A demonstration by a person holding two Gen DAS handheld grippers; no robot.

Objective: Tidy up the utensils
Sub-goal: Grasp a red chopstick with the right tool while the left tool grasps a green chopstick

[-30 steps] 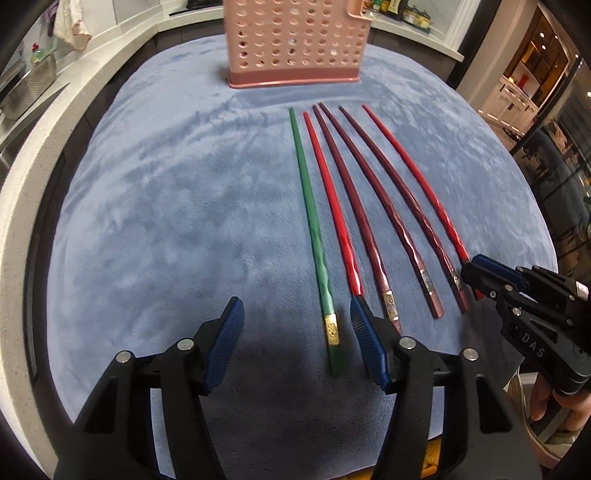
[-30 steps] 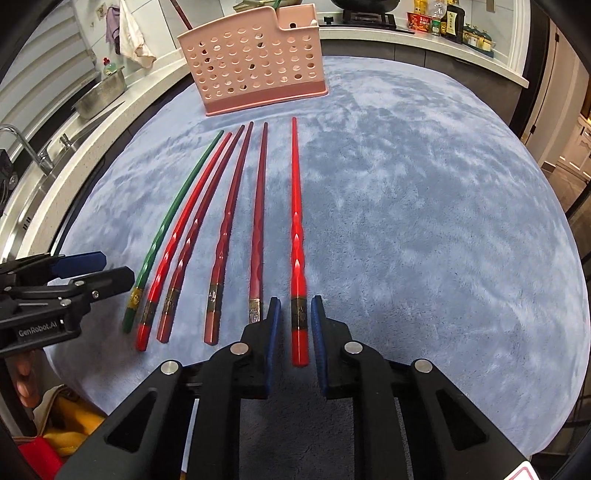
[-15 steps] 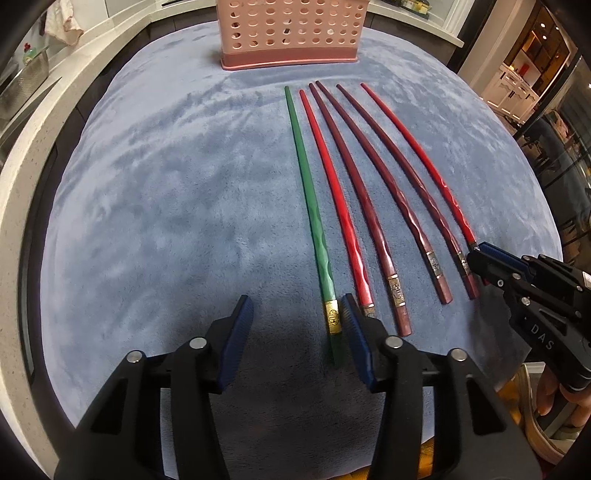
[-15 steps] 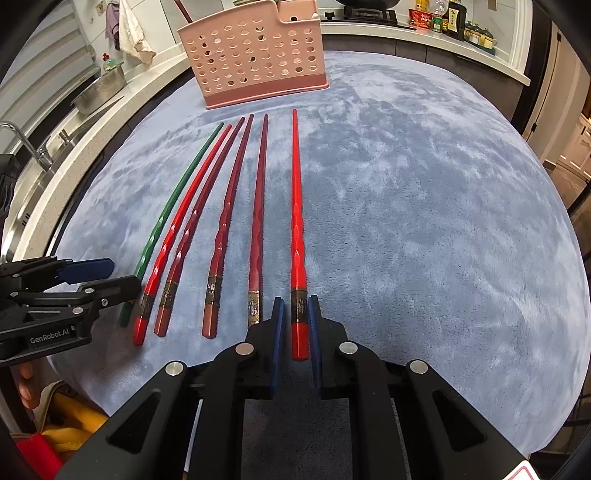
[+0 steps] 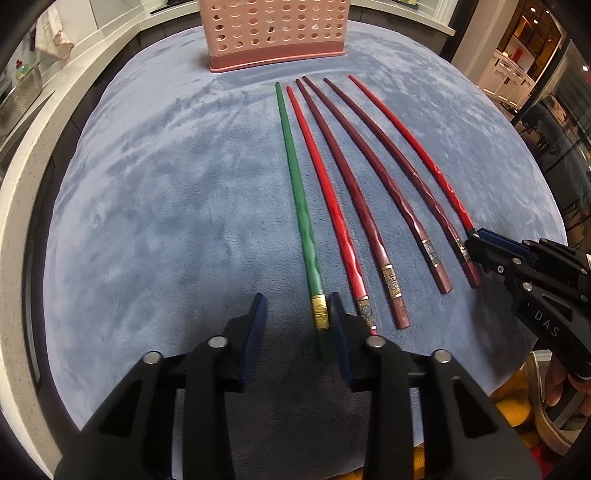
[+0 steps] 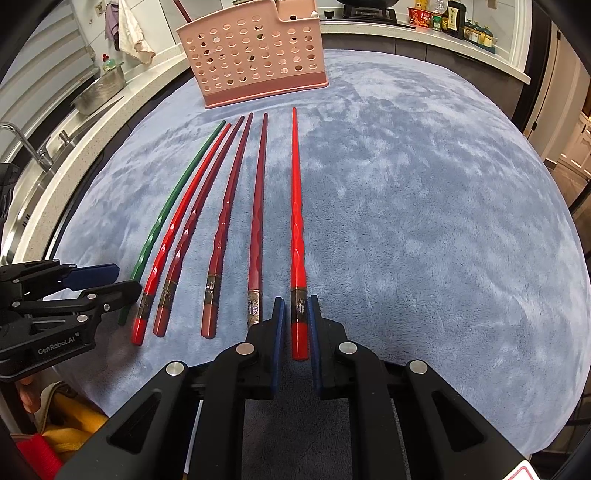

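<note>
Your left gripper (image 5: 297, 315) slid closer, jaws spread wide, w/ the green chopstick (image 5: 301, 218) lying flat just inside its right finger. Your right gripper (image 6: 296, 321) narrowed since 1 s ago around the bright red chopstick (image 6: 296, 229), not quite pinching yet. The pink basket (image 6: 255, 55) stayed put on the tabletop (image 6: 424, 221).

Your left wrist camera sits low and close over the bench (image 5: 155, 192), looking forward toward the pink basket (image 5: 273, 33). Your right wrist camera faces the same way from further right. Both share the chopstick row (image 6: 221, 221) and the basket (image 6: 255, 55).
</note>
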